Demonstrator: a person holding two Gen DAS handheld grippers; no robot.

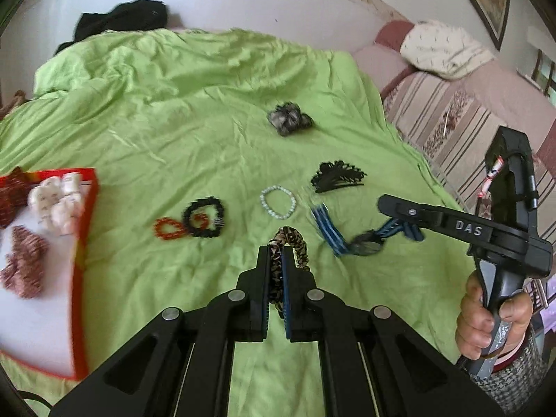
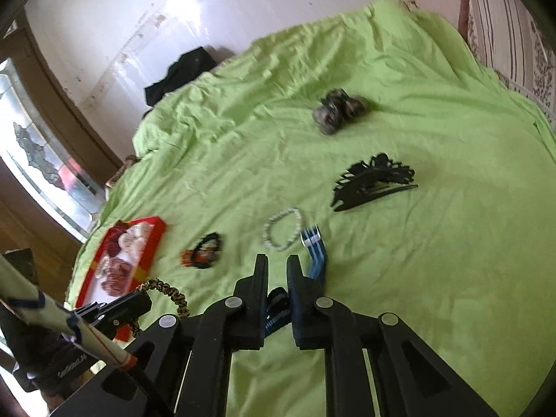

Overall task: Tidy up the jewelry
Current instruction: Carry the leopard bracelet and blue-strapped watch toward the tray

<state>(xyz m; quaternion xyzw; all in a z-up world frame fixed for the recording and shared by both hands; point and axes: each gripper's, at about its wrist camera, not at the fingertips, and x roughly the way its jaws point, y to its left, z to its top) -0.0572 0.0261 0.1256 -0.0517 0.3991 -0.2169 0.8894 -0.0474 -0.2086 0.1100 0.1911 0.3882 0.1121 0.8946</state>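
The leopard-print scrunchie (image 1: 290, 243) is shown clenched in the left tongs (image 1: 276, 257) above the green bedspread (image 1: 173, 121), the red-rimmed tray (image 1: 78, 260) lying to their left, while the right tongs (image 2: 278, 267), nearly closed, pinch a blue-and-black hair tie (image 2: 278, 307).

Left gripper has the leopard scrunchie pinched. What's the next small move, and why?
Probably carry the left gripper leftward to the red-rimmed tray and release there. Its jaws are shut on the leopard scrunchie, which is lifted clear of the green sheet, and the tray already holds other scrunchies.
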